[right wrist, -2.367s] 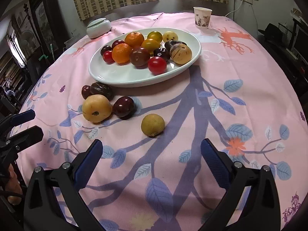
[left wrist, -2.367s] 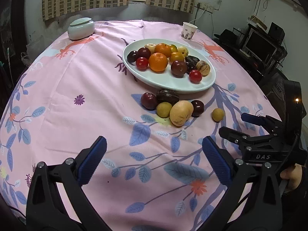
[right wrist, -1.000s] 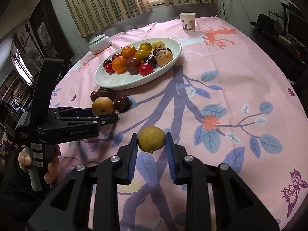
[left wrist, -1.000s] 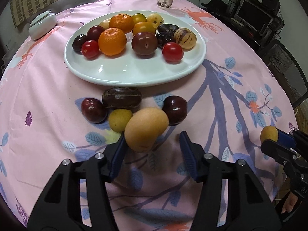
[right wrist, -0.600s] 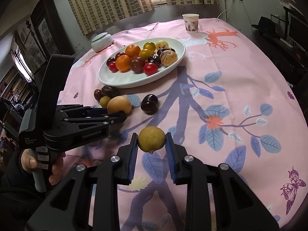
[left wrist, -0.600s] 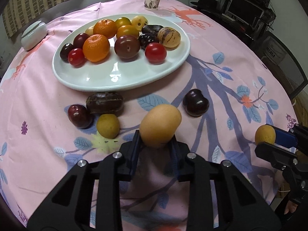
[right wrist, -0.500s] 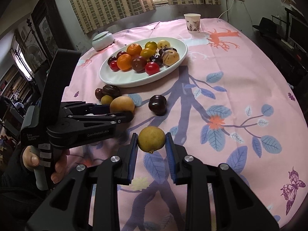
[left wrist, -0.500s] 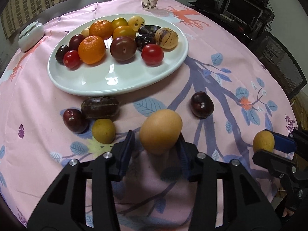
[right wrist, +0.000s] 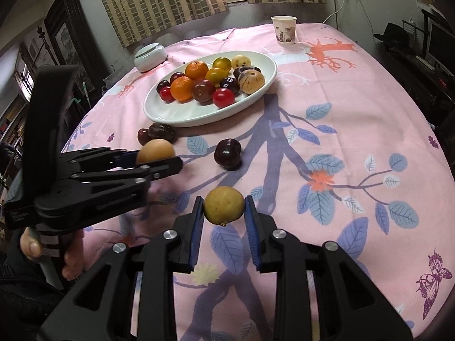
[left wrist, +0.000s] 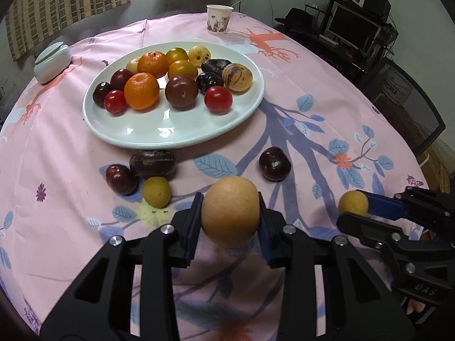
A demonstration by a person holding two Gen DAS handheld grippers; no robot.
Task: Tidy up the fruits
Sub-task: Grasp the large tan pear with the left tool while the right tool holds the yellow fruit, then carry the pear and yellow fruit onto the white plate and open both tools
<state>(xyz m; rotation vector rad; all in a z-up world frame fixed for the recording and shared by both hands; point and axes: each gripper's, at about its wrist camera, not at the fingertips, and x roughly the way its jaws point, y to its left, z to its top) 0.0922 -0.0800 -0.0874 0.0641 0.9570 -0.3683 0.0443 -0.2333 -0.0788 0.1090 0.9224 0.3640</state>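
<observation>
Now the left gripper (left wrist: 230, 221), whose jaws have just been closing, clamps the tan pear (left wrist: 231, 211), its long axis running along the fingers; the right gripper (right wrist: 224, 213) is shut on a small yellow-green fruit (right wrist: 224, 204). From both jaws the white plate (left wrist: 182, 137) lies at about eleven o'clock, nearer the left gripper, its near half bare.

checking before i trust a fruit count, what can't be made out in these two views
- Left wrist view: the back of the white plate is crowded; the pale fruit behind the upper orange is mostly hidden.
- Right wrist view: the small yellow fruit seen in the left view is hidden behind the left gripper and its tan fruit.
- Both views: each held fruit's underside and the cloth beneath are covered by fingers.
- Paper cup: print too small.
</observation>
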